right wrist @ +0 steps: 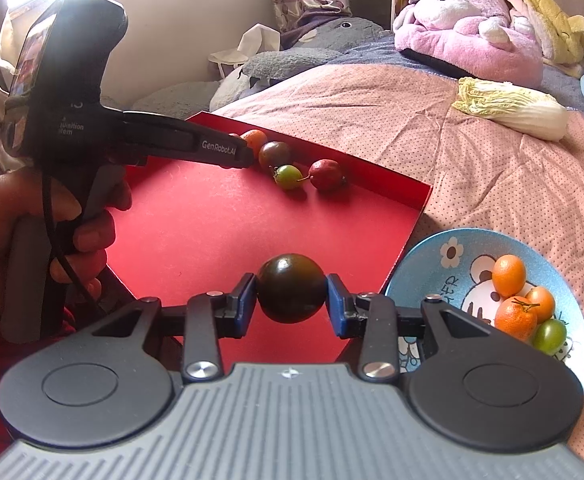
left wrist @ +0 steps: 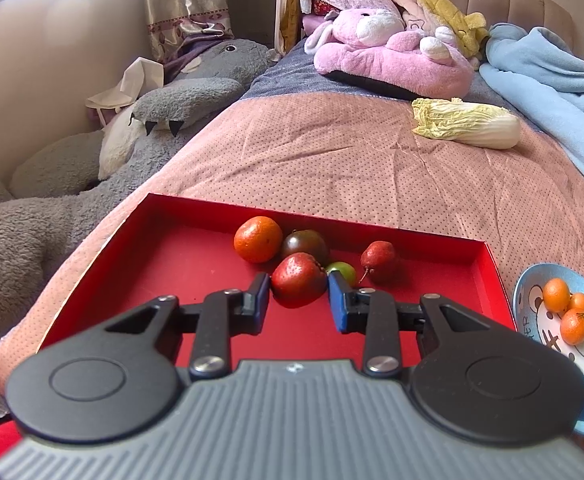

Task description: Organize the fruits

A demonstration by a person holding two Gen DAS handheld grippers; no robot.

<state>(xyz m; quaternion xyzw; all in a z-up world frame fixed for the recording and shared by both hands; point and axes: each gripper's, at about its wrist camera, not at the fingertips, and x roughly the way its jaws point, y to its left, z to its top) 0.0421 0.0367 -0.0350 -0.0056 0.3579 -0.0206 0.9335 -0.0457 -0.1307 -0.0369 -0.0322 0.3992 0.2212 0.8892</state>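
Observation:
A red tray [left wrist: 163, 256] lies on the bed and holds an orange [left wrist: 257, 239], a dark tomato [left wrist: 307, 242], a small green fruit [left wrist: 342, 270] and a red fruit [left wrist: 378, 256]. My left gripper [left wrist: 299, 294] is shut on a larger red fruit [left wrist: 298, 280] at the tray floor. My right gripper [right wrist: 292, 300] is shut on a dark green-brown tomato [right wrist: 291, 294], held above the tray's near right part [right wrist: 195, 232]. A blue bowl [right wrist: 432, 264] at the right holds three oranges and a green tomato [right wrist: 550, 336]. The left gripper's body [right wrist: 179, 140] reaches over the tray.
A napa cabbage [left wrist: 466, 124] lies on the pink bedspread beyond the tray. Pink and grey plush toys [left wrist: 392, 52] and a blue blanket [left wrist: 552, 92] lie farther back. The bed edge drops off to the left of the tray.

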